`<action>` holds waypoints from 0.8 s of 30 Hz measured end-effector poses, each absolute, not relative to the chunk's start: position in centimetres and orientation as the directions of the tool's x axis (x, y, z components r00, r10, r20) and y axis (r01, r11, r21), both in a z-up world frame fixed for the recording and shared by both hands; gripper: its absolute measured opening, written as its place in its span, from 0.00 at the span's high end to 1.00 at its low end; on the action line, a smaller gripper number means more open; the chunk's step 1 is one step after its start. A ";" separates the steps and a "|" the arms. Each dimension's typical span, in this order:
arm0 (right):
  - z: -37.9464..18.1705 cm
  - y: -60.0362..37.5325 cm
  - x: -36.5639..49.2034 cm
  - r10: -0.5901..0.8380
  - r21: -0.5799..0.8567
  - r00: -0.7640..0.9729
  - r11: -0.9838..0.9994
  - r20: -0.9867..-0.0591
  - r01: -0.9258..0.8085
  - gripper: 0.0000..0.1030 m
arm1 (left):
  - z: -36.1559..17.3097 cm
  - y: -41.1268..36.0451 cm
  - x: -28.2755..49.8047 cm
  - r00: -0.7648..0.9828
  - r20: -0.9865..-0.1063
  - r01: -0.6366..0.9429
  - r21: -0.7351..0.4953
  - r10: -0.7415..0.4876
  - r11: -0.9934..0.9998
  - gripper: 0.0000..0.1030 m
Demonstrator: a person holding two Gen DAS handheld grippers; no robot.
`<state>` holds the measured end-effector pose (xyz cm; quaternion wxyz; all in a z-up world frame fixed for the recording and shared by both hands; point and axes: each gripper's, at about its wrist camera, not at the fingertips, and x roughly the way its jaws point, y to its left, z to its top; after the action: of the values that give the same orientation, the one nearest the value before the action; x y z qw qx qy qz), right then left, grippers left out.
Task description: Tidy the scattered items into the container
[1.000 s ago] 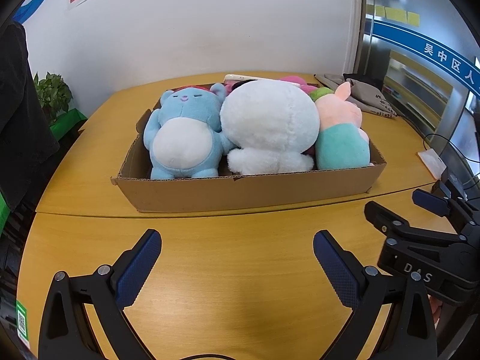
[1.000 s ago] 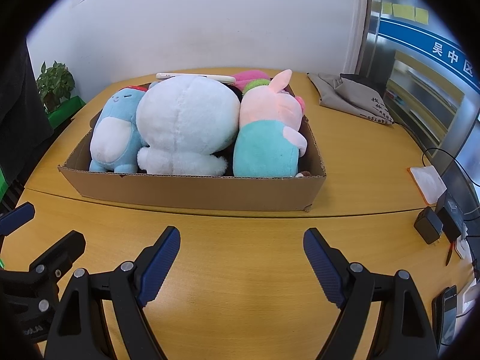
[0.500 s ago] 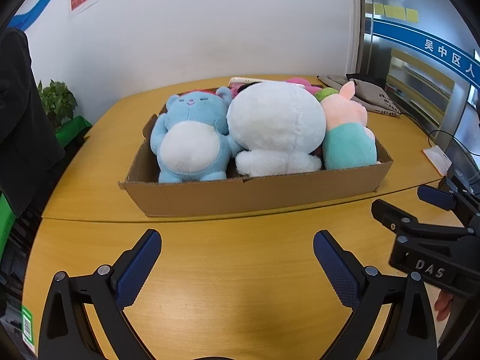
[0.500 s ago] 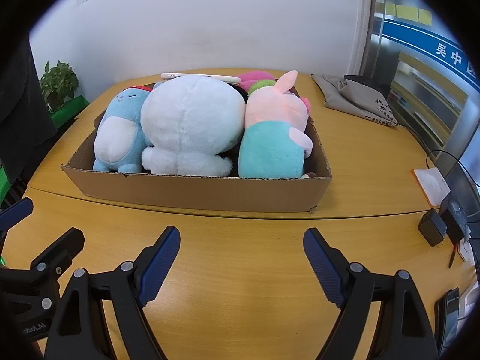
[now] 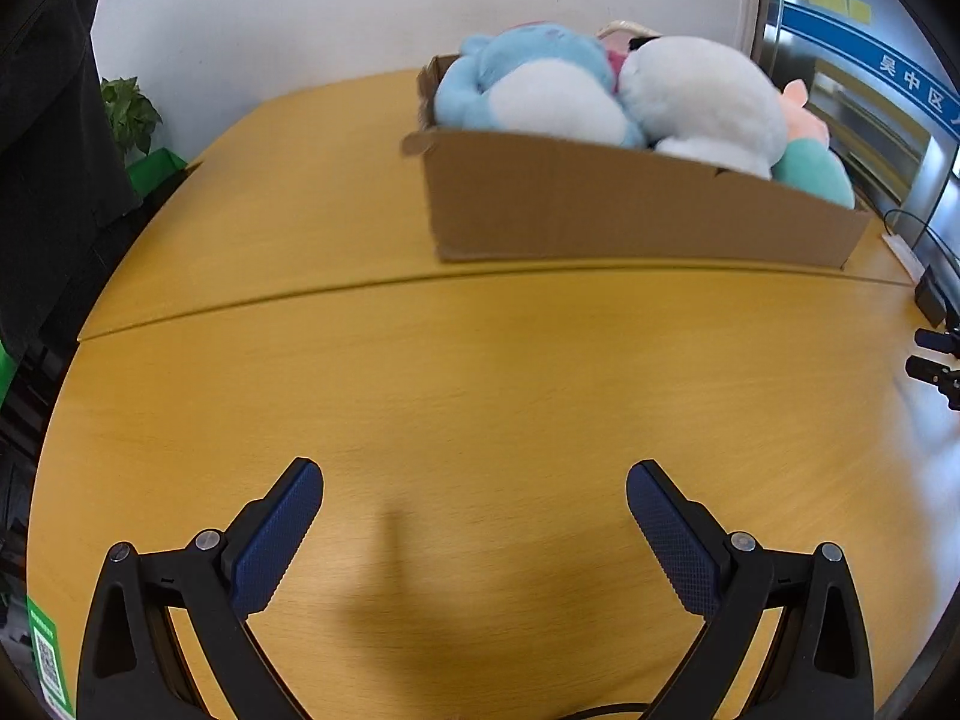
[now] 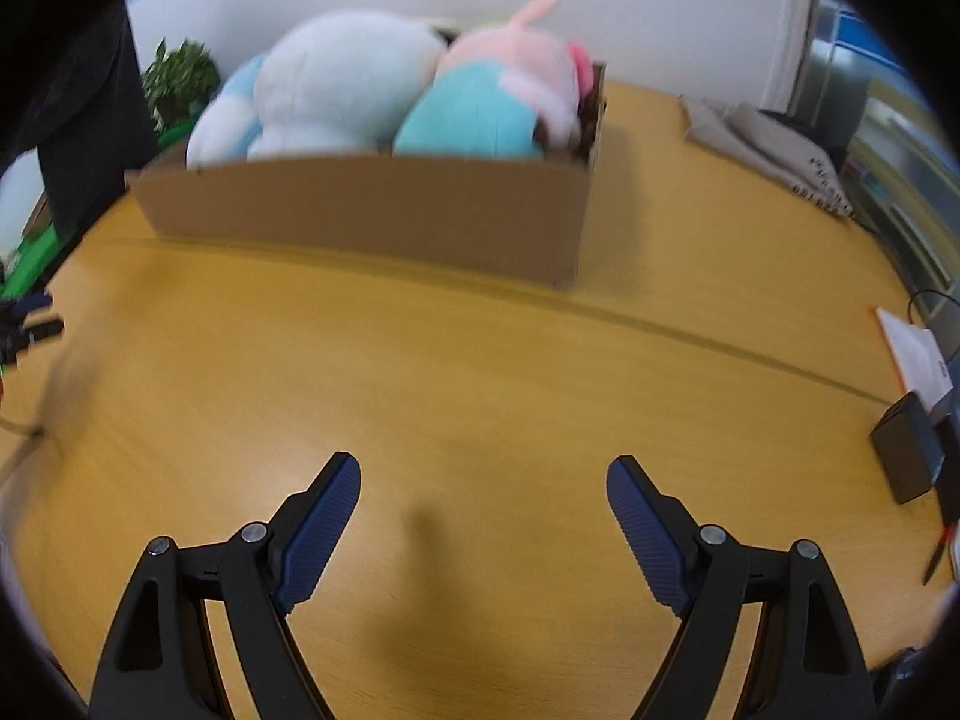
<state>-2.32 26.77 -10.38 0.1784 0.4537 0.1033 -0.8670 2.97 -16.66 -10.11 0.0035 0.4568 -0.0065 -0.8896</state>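
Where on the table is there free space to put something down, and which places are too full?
Free: the bare wood between the open left gripper and the cardboard box, and the stretch left of the box toward the plant. Crowded: the box, packed with plush toys, and the table's right edge by the black adapter.

The left black two-finger gripper with blue ribbed pads [image 5: 474, 480] is spread wide, with nothing between its fingers. The right black two-finger gripper with blue ribbed pads [image 6: 483, 474] is likewise spread wide and empty-handed.
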 end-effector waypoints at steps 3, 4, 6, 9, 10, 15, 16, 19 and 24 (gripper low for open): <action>-12.2 27.5 -2.1 -0.206 -0.045 -0.511 -0.898 -0.835 0.437 0.18 | -10.9 -18.0 2.8 -0.579 -0.815 -0.027 0.016 0.003 -0.999 0.00; -12.3 27.8 -2.0 -0.222 -0.037 -0.512 -0.894 -0.830 0.447 0.17 | -11.3 -18.2 2.6 -0.572 -0.820 -0.041 0.016 0.010 -0.999 0.00; -12.4 28.3 -1.6 -0.250 -0.025 -0.505 -0.879 -0.826 0.476 0.17 | -12.1 -18.6 2.5 -0.558 -0.830 -0.064 0.036 0.005 -0.997 0.00; -12.5 29.1 -1.1 -0.281 -0.027 -0.501 -0.853 -0.819 0.522 0.10 | -13.2 -19.0 2.3 -0.540 -0.841 -0.084 0.087 -0.028 -0.993 0.00; -12.7 29.4 -1.0 -0.291 -0.025 -0.500 -0.846 -0.815 0.533 0.00 | -13.3 -19.3 2.4 -0.545 -0.838 -0.089 0.074 -0.013 -0.993 0.00; -12.9 31.6 -1.0 -0.322 -0.012 -0.486 -0.824 -0.812 0.566 0.00 | -14.0 -21.6 2.7 -0.568 -0.821 -0.110 0.010 0.054 -0.994 0.00; -12.9 32.1 -1.0 -0.325 -0.010 -0.483 -0.822 -0.813 0.570 0.00 | -14.1 -22.1 2.8 -0.576 -0.815 -0.115 0.000 0.067 -0.993 0.00; -12.9 33.5 -1.1 -0.346 -0.005 -0.466 -0.799 -0.814 0.601 0.00 | -14.3 -23.2 3.0 -0.584 -0.805 -0.155 -0.013 0.102 -0.988 0.00; -12.8 34.7 -1.8 -0.389 -0.007 -0.429 -0.733 -0.815 0.680 0.00 | -14.3 -24.4 2.5 -0.571 -0.807 -0.229 -0.017 0.149 -0.973 0.00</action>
<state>-1.84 34.66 -12.76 0.3229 0.4260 0.1705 -0.8278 2.46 -24.40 -14.29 -0.1069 0.4506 -0.0447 -0.8852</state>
